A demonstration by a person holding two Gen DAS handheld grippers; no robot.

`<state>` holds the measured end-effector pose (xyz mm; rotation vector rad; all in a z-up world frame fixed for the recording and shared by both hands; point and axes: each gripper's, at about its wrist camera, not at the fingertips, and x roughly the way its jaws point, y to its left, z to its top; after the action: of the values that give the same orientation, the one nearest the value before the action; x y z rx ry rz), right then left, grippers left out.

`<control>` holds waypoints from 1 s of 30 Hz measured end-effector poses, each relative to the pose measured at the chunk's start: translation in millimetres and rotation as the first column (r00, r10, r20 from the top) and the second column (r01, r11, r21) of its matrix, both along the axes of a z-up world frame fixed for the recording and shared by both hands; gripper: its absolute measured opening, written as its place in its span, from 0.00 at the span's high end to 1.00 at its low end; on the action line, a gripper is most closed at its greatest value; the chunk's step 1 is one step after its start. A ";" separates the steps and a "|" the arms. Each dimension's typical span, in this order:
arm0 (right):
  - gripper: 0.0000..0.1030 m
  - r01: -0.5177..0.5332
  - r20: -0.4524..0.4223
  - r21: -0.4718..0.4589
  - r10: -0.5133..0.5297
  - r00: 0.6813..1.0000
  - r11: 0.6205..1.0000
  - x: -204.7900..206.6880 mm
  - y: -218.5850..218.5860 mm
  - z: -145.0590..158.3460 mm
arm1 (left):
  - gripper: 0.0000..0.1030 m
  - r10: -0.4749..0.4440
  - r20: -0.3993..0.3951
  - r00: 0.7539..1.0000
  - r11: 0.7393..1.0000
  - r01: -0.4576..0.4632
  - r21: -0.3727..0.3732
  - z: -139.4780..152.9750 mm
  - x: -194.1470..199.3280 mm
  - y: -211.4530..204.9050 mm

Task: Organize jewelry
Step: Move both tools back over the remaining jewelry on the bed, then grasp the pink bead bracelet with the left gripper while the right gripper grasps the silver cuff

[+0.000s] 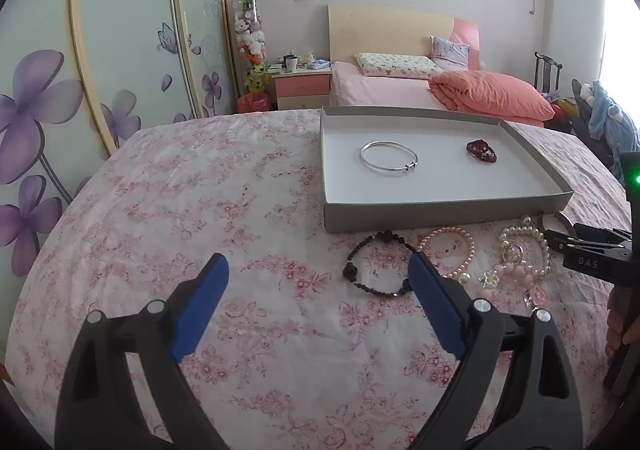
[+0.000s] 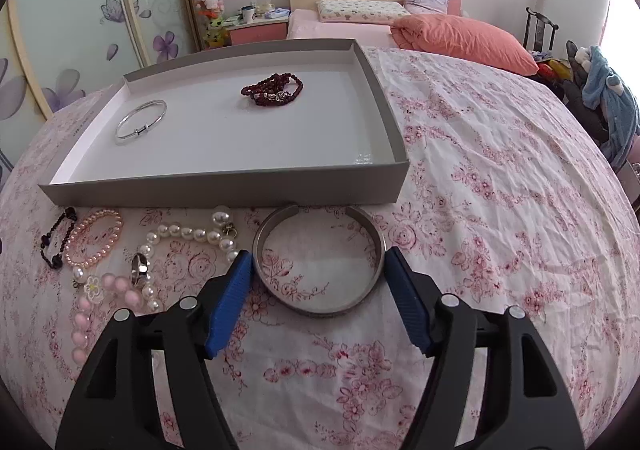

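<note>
The cuff [image 2: 320, 262] lies on the cloth [image 2: 480, 170] just before the tray [image 2: 224, 190], between the right gripper's [image 2: 319, 270] spread, unpressing jaws. It looks stiff, light and slippery; opposite rims should grip best. Only the left view shows the left gripper [image 1: 318, 278], open over bare cloth beside a black bracelet [image 1: 376, 266].

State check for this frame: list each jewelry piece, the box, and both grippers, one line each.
Grey box: open, on the bedspread.
Silver bangle: in box.
Dark red beads: in box.
Wide metal cuff: outside, between right fingers.
Black bracelet: outside.
Pink pearl bracelet: outside.
White pearl strand: outside.
Left gripper: open, empty.
Right gripper: open.
</note>
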<state>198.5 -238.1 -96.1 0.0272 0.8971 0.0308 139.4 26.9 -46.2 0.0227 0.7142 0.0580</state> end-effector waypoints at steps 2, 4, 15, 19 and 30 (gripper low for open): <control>0.35 -0.004 0.000 0.003 0.004 1.000 1.000 -2.8 -1.7 -0.2 | 0.14 -0.010 -0.001 1.000 1.000 0.010 -0.006 1.1 -0.7 -2.7; 0.35 -0.004 0.000 0.002 0.004 1.000 1.000 -7.9 -3.0 -0.1 | 0.14 -0.024 -0.002 1.000 1.000 0.023 -0.011 2.3 -1.7 -7.0; 0.35 0.020 0.001 0.022 -0.020 1.000 1.000 -55.1 -24.2 0.5 | 0.23 -0.191 -0.099 0.976 0.979 0.182 -0.093 -13.0 -5.4 -61.4; 0.35 0.025 0.003 0.038 -0.025 1.000 0.999 -63.7 -27.0 0.6 | 0.33 -0.221 -0.159 0.962 0.973 0.205 -0.108 -26.0 1.8 -83.1; 0.35 0.008 0.002 0.032 -0.008 1.000 0.999 -63.2 -22.3 1.1 | 0.76 -0.207 -0.222 0.953 0.978 0.205 -0.033 -47.7 12.1 -115.6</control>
<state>135.3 -260.4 -95.0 0.0606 0.8944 0.0381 151.5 -88.7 -93.9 0.0961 0.9344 -0.1503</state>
